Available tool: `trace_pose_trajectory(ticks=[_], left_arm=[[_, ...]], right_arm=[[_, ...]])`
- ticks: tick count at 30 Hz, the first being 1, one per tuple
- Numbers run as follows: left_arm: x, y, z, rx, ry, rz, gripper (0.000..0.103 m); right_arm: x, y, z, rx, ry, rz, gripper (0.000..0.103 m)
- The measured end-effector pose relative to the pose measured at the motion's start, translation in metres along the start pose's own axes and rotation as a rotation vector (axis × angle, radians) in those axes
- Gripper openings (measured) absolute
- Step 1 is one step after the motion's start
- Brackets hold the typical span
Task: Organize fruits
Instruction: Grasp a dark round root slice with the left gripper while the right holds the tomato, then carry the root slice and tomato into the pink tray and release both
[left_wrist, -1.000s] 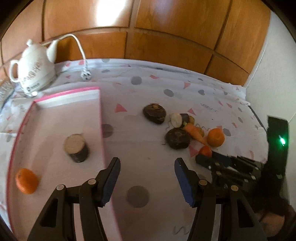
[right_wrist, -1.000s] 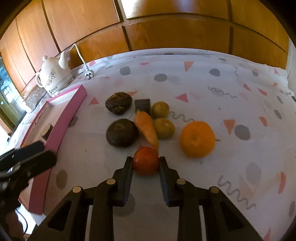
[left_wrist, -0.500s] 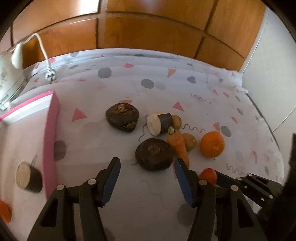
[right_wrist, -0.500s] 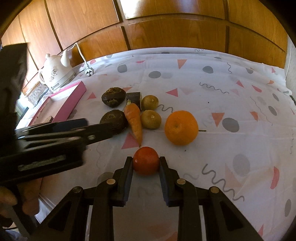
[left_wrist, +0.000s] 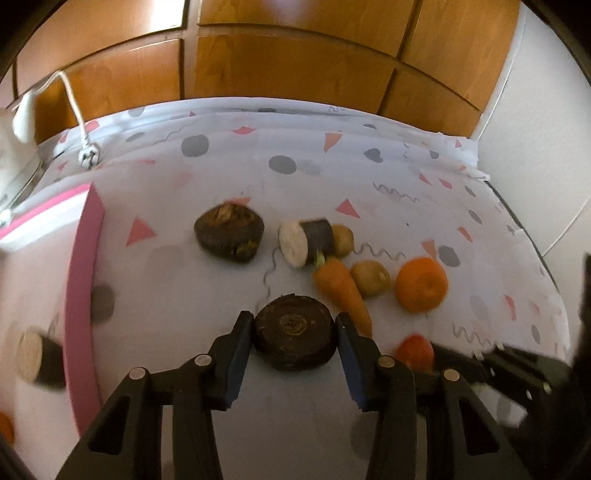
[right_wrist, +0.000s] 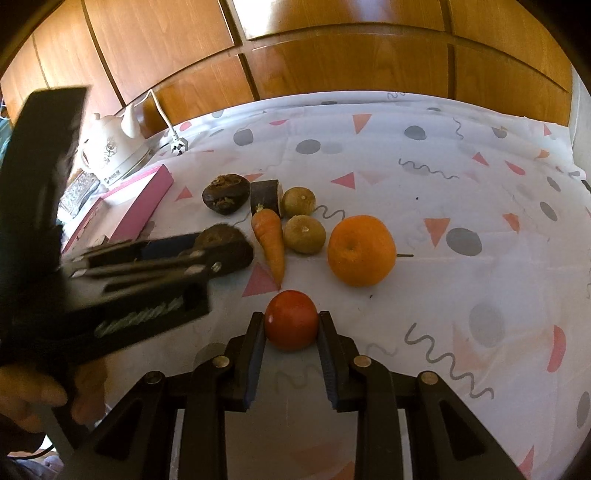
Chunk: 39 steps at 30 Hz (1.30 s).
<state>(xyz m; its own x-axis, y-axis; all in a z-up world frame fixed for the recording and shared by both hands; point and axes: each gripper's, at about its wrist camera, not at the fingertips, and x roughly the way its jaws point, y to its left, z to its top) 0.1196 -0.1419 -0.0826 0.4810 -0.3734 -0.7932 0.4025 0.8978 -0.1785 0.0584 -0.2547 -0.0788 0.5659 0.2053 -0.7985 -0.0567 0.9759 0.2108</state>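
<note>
A dark round root (left_wrist: 295, 334) lies on the patterned cloth. My left gripper (left_wrist: 294, 326) straddles it, its jaws closing, and both pads touch the root's sides. The right wrist view shows that gripper (right_wrist: 207, 254) coming in from the left over the same root (right_wrist: 238, 253). My right gripper (right_wrist: 291, 323) is shut on a red tomato (right_wrist: 291, 325), which rests low on the cloth. Behind them lie a carrot (right_wrist: 271, 240), an orange (right_wrist: 360, 251), two brownish fruits (right_wrist: 304, 234), a cut dark piece (right_wrist: 265, 195) and another dark root (right_wrist: 225, 194).
A pink-rimmed tray (left_wrist: 83, 280) stands at the left with a cut root piece (left_wrist: 37, 358) and a bit of an orange (left_wrist: 5, 428) in it. A white kettle (right_wrist: 114, 151) with its cord stands at the back left, before wooden panels. A hand (right_wrist: 40, 398) holds the left gripper.
My left gripper swung right from over the tray to the dark round root, and its jaws narrowed onto it. The right gripper stayed shut on the tomato.
</note>
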Motion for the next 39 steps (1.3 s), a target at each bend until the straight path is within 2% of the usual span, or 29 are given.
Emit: trace_pose_trajectory(ticks=[4,8,18,23,30,35,39], left_arm=[[-0.02,0.008,-0.023,-0.051,-0.007,-0.017,0.046],[-0.027,0.005,-0.039,-0.003,-0.039,0.018,0.046],[-0.028,0.003,-0.043,0.02,-0.051,0.041,0.045],[-0.037,0.003,-0.048,0.02,-0.041,0.041,0.045],[-0.065,0.001,-0.049,0.02,-0.086,0.048,0.045],[-0.088,0.014,-0.047,-0.021,-0.131,0.068,0.046],[-0.104,0.03,-0.048,-0.073,-0.152,0.1,0.046]], right_arm=[[0.001,0.003,0.0,-0.024,0.011,-0.013,0.029],[0.0,0.008,-0.002,-0.053,-0.007,-0.043,0.029],[-0.006,0.011,-0.009,-0.078,-0.02,-0.075,0.028],[-0.007,0.014,-0.013,-0.09,-0.023,-0.096,0.028],[-0.01,0.017,-0.015,-0.098,-0.022,-0.117,0.028],[-0.012,0.02,-0.017,-0.097,-0.013,-0.122,0.028],[-0.014,0.024,-0.017,-0.082,-0.001,-0.094,0.027]])
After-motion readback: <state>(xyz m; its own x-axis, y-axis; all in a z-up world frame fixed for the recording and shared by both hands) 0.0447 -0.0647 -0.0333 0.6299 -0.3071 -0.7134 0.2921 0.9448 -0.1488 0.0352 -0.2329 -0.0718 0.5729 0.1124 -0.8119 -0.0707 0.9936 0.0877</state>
